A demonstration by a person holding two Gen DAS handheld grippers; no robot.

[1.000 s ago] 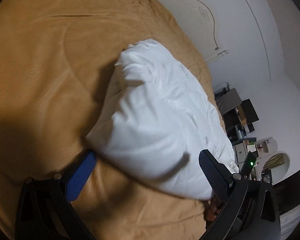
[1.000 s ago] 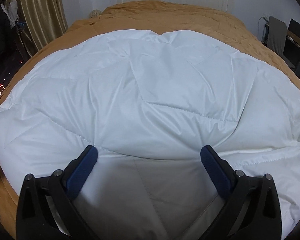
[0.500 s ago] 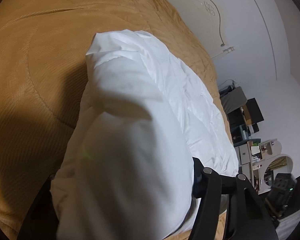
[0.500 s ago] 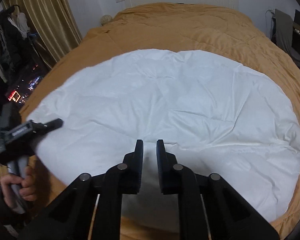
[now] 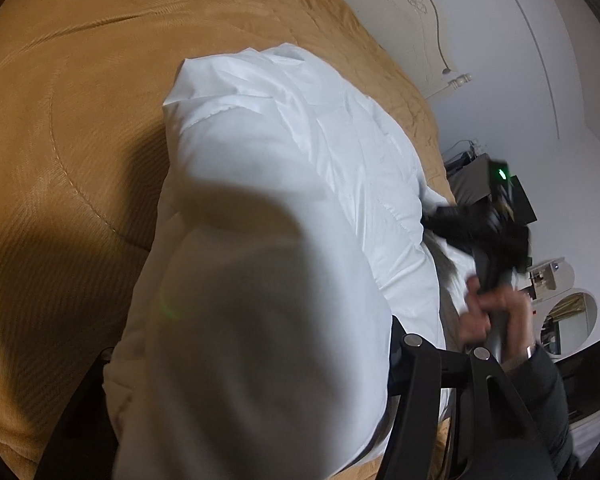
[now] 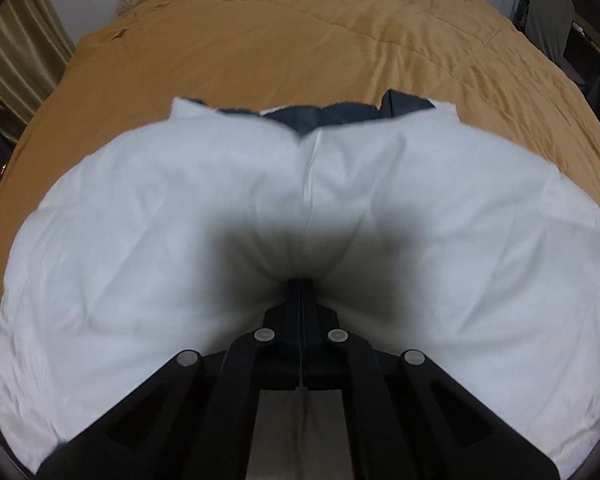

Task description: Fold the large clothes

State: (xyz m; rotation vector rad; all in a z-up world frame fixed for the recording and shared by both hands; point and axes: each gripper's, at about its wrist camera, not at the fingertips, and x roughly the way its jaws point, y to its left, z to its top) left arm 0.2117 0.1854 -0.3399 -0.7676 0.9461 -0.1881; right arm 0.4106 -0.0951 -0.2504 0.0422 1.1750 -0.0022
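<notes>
A large white padded garment (image 5: 284, 208) lies on the tan bedspread (image 5: 68, 92). In the right wrist view it (image 6: 440, 216) bulges up in front of the camera, with a dark blue lining (image 6: 332, 114) showing at its far edge. My right gripper (image 6: 301, 286) is shut on a pinch of the white fabric; it also shows in the left wrist view (image 5: 432, 220), held by a hand (image 5: 496, 308). My left gripper (image 5: 260, 368) is buried under a raised fold of the garment; its fingertips are hidden and the fabric lies between its arms.
The tan bedspread (image 6: 300, 40) stretches far beyond the garment. A white headboard (image 5: 412, 12) and wall stand behind. A desk with dark monitors (image 6: 556, 36) is at the right, curtains (image 6: 16, 60) at the left.
My right gripper closed on the garment's near edge and lifted it, so the fabric bunches up. My left gripper closed into the garment's edge and raised it; fabric now covers its fingers.
</notes>
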